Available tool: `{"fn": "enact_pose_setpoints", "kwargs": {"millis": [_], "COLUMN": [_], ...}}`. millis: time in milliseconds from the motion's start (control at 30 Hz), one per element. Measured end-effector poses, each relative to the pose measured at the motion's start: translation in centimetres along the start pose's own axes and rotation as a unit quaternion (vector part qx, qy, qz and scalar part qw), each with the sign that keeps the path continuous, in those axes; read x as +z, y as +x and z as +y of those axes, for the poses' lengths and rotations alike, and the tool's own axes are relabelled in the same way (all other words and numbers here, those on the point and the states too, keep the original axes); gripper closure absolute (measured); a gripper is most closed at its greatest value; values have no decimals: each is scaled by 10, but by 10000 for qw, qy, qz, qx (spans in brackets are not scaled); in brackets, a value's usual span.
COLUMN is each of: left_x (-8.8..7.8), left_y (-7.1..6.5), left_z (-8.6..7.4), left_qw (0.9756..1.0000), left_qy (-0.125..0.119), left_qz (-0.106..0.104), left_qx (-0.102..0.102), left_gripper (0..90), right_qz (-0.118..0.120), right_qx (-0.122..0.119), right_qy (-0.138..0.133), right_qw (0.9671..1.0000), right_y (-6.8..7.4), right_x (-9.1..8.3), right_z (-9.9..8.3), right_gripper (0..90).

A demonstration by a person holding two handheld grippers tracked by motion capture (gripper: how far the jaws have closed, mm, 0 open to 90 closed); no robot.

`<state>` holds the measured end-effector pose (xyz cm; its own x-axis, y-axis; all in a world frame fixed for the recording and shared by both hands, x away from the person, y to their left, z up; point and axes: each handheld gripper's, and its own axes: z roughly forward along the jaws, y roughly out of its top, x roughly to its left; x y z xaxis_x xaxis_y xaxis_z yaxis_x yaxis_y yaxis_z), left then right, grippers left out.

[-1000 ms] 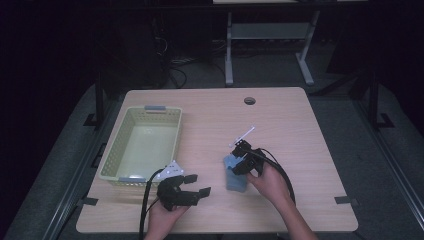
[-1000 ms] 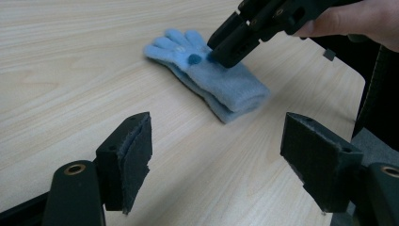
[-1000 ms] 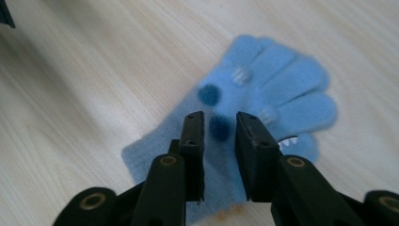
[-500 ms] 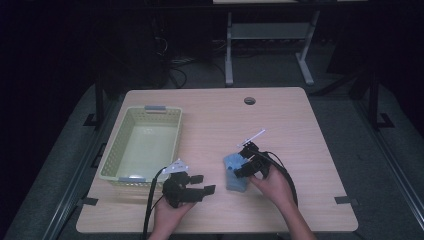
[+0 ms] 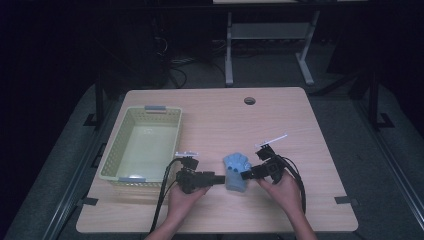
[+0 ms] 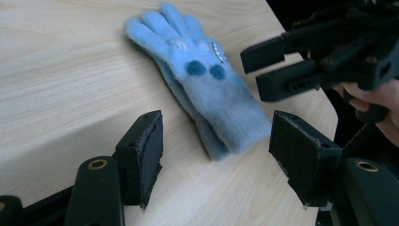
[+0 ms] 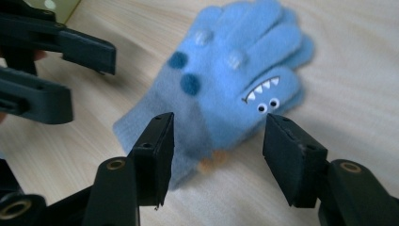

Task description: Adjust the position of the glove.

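Basket: pale green, on the table at 9 o'clock of the glove, well apart; nothing lay between.

Glove: blue, monster face with teeth, flat on the table near its front edge, fingers toward 12 o'clock.

Left gripper: released, jaws wide, cuff end between them, untouched.

Right gripper: released, jaws wide, hovering over the glove's palm, grasping nothing.

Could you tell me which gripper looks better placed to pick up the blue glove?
Probably the left gripper: its open jaws already flank the cuff of the glove, and the basket lies on its side.
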<state>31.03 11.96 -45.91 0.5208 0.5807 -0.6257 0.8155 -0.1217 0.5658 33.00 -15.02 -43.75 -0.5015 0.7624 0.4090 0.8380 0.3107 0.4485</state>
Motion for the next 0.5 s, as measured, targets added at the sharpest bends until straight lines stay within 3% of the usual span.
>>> {"fn": "enact_pose_setpoints", "kwargs": {"millis": [167,300,467,500], "left_x": [7,16,20,22], "left_y": [-4,-3,-2,-3], "left_z": [4,5,3,2], "left_qw": [10000,9998,9996,9995], "left_qy": [36,115,198,219], "left_qz": [-21,-50,-107,-76], "left_qx": [-15,-182,-197,-192], "left_gripper": [374,411,426,436], "right_qz": [200,435,617,639], "right_qx": [241,482,752,716], "right_qy": [-142,-321,-264,-285], "right_qw": [9994,9974,9949,9950], "right_y": [-3,-5,-5,-6], "right_x": [0,-3,-3,-1], "right_z": [-7,-14,-19,-20], "right_gripper": [438,440,452,452]}}
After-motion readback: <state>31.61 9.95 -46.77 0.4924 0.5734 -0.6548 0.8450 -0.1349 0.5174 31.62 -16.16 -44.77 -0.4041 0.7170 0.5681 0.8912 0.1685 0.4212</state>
